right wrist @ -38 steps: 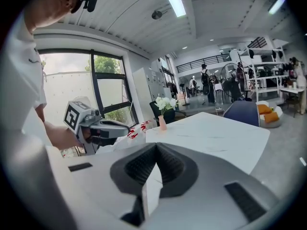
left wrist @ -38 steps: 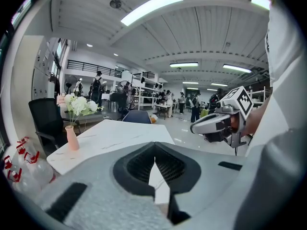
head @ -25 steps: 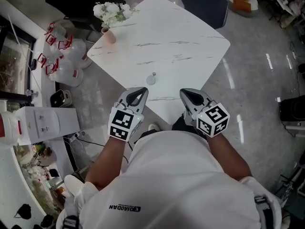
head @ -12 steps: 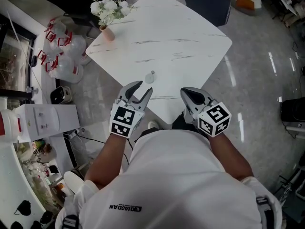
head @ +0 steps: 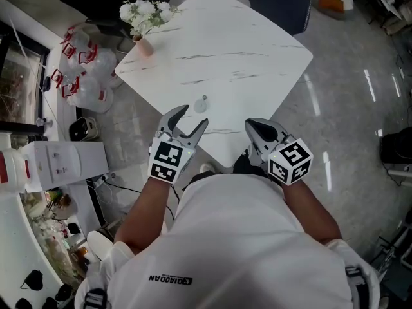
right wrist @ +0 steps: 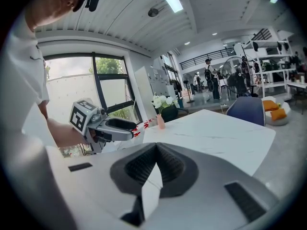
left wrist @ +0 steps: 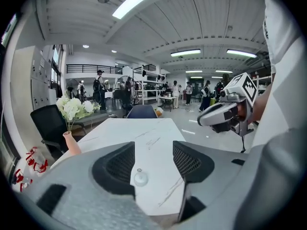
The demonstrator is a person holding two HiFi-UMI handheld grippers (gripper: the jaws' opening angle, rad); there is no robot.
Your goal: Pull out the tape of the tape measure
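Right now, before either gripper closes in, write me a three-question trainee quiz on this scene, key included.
1. True or false: the right gripper has its jaws together.
2. Where does the tape measure lie? A) on the white table, just ahead of the left gripper; B) in the right gripper; C) on the floor.
3. Fill in: the ___ gripper's jaws stand wide apart.
Key: 1 true. 2 A. 3 left; its jaws have just been opening and grip nothing, as the tape measure lies beyond their tips.
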